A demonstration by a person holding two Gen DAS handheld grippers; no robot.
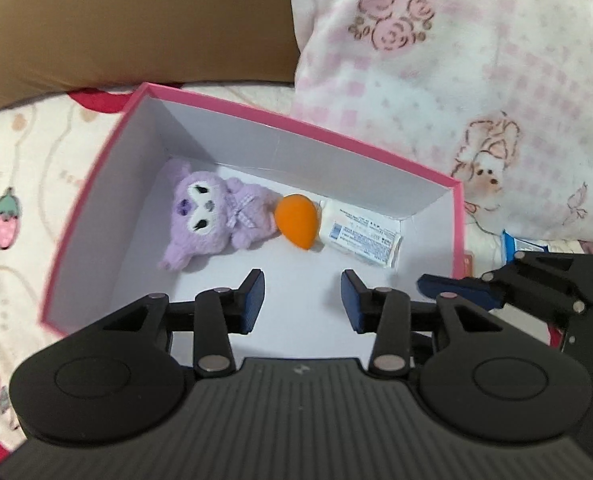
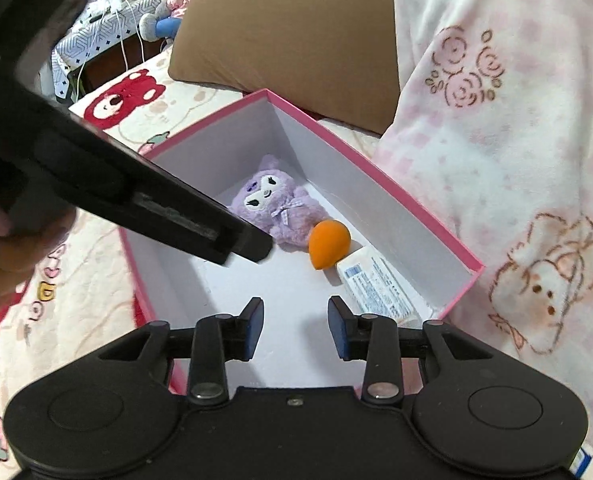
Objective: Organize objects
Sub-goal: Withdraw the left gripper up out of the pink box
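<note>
A pink box with a white inside lies open on the bed. In it lie a purple plush toy, an orange teardrop sponge and a white packet with blue print, in a row along the far wall. My left gripper is open and empty above the box's near floor. My right gripper is open and empty above the box's near end; it shows at the right in the left wrist view. The left gripper's body crosses the right wrist view.
A brown pillow lies behind the box. A pink-and-white rose-print blanket is heaped to the right. The box sits on a cartoon-print bedsheet. A blue-and-white packet lies by the blanket.
</note>
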